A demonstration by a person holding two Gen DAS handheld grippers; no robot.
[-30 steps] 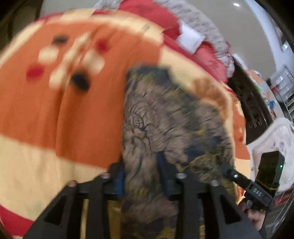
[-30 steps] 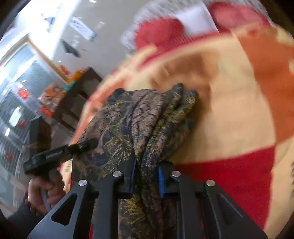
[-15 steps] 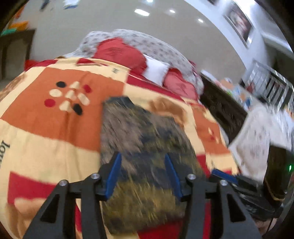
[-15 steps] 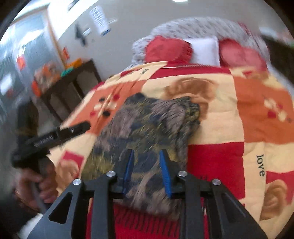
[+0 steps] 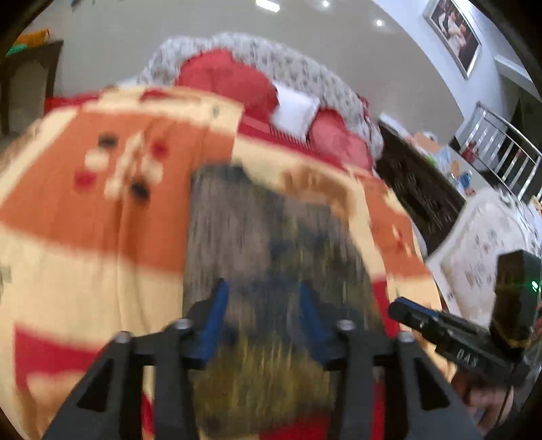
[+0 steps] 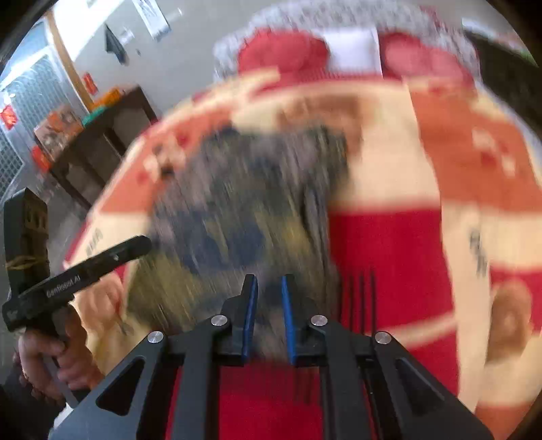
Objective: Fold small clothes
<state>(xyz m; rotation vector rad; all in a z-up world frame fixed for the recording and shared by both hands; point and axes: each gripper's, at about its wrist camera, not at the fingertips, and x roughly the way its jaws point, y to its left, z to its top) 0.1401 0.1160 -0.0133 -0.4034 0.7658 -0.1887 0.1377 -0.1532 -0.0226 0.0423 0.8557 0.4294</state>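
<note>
On the orange, cream and red blanket (image 5: 84,216) covering the bed, the dark patterned garment (image 5: 271,243) lies folded into a rough rectangle (its print badly blurred). Above its near edge the left gripper (image 5: 262,298) hovers, jaws opening, nothing between them. The right gripper (image 6: 267,291) hangs over the same edge, jaws closing on empty air, a narrow gap left.

A home bedroom — a bed (image 5: 84,270) with red pillows (image 5: 227,78), a framed photo (image 5: 452,28) on the wall.
</note>
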